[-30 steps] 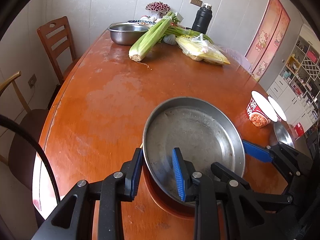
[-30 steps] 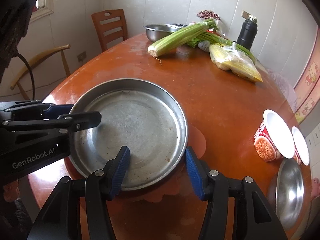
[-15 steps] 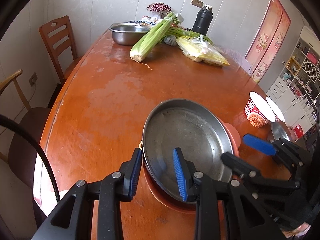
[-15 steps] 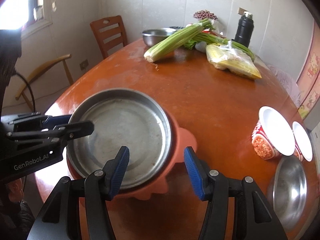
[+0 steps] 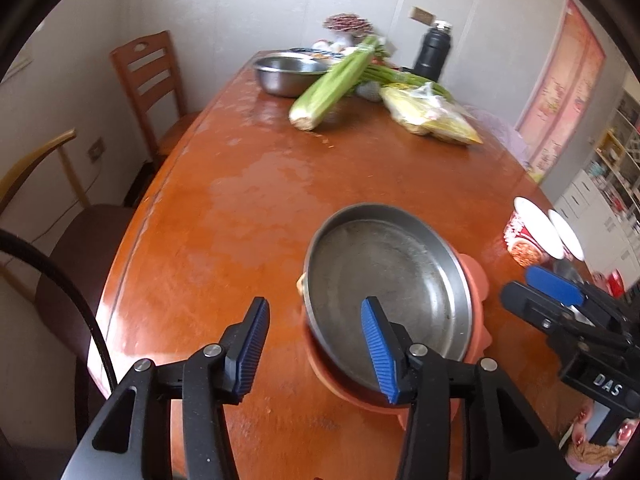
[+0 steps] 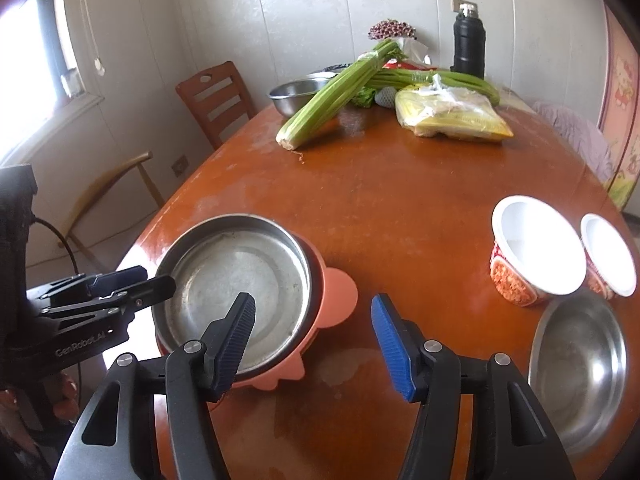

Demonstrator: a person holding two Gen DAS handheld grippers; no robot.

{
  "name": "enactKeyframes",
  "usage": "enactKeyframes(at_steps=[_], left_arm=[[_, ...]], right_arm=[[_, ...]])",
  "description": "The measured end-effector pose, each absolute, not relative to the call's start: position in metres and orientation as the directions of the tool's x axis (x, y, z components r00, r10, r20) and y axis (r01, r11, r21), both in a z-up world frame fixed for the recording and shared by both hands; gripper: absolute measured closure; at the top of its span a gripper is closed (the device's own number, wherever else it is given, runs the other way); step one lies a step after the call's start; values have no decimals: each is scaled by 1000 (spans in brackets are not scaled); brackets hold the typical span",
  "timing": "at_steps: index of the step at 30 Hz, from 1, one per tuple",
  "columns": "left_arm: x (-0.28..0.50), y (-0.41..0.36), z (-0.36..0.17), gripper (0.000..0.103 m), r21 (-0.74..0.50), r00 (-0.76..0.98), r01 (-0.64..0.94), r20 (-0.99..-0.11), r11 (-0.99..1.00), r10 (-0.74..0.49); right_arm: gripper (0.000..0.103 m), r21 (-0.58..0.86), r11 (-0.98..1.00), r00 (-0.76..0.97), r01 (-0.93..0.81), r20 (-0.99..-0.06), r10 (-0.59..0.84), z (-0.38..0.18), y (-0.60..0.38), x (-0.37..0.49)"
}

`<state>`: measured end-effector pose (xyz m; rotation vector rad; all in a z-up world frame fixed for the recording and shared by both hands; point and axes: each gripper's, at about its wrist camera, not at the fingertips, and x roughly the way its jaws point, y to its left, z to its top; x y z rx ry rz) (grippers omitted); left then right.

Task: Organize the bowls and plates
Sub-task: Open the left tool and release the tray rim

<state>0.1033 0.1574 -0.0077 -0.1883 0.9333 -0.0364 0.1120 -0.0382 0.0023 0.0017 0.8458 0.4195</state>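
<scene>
Release step: left gripper (image 5: 314, 344), jaws just spread, straddles the steel pan (image 5: 384, 280) rim; right gripper (image 6: 312, 340) spread, empty. Next, judged: steel bowl (image 6: 580, 368) beside it.

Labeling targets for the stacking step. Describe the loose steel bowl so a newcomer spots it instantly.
On the round wooden table, look at its near right edge. The steel bowl sits alone just in front of two red noodle cups; unlike the steel pan, nothing pink lies beneath it.
</scene>
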Motion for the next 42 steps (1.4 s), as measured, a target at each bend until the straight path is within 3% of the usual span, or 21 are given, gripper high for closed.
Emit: enactKeyframes(at_steps=[3,8,17,29,42], left_arm=[[99,160,-11,54,-204,587,-89,-802,975,-114],[95,152,-18,51,-309,554,-75,-804,948,-218],[87,145,-31,49,-272,523,-143,-837,951,-161],[99,139,-43,47,-316,491,-161,-847,935,-202],[134,119,-42,49,-252,484,-122,-860,960,-164]], right_arm=[[40,187,911,561,-368,-736,378,-3,-41,112],[40,237,901,518,-364,-752,407,-15,-49,115],[40,306,880,456,-364,-765,455,-30,-57,117],[40,327,856,383,-400,-789,480,-46,-36,126],[41,255,890,444,-379,-793,416,-49,-44,143]])
